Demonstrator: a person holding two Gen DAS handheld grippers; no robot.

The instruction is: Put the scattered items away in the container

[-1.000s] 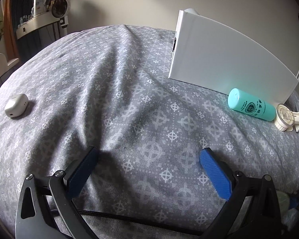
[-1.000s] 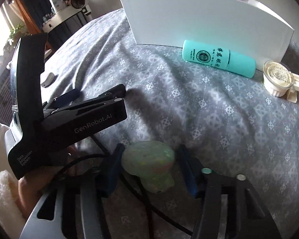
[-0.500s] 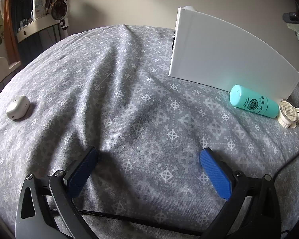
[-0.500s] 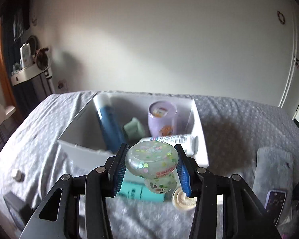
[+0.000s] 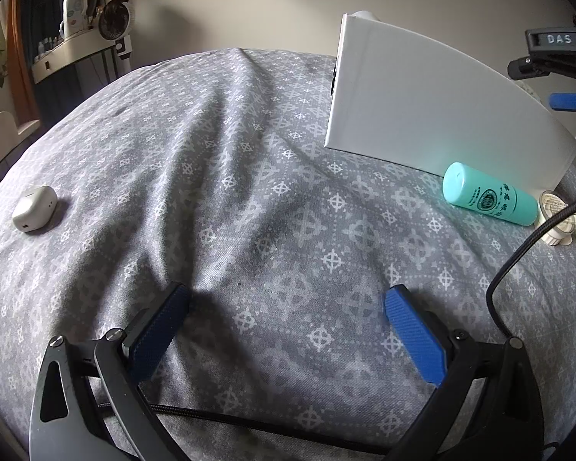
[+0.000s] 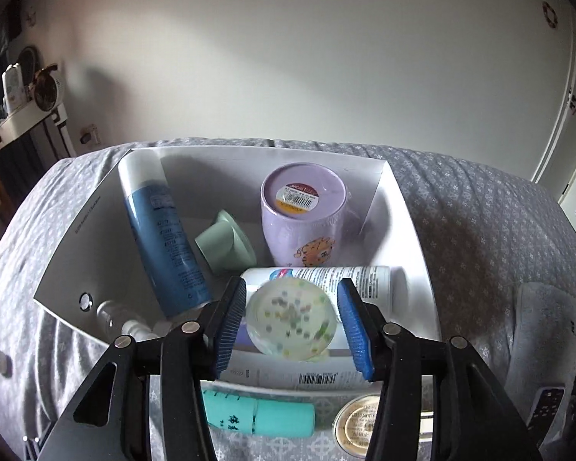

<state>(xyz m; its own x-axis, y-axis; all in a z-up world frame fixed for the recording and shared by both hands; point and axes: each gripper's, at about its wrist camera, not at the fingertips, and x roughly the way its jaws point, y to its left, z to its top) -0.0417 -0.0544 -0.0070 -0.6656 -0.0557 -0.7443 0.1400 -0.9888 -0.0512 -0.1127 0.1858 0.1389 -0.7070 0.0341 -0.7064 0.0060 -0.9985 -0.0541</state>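
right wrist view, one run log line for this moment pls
right gripper: opening, jaws clear of glitter ball | over: white box | left gripper: open, empty | outside box: teal bottle

Right claw [image 6: 291, 320] opening above white box [image 6: 411, 223] — speckled ball [image 6: 291, 324] between pads, blurred.

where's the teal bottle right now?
Still outside: the teal bottle lies on its side on the grey bedspread, against the near outer wall of the white box, beside a small round white jar; low centre in the right wrist view.
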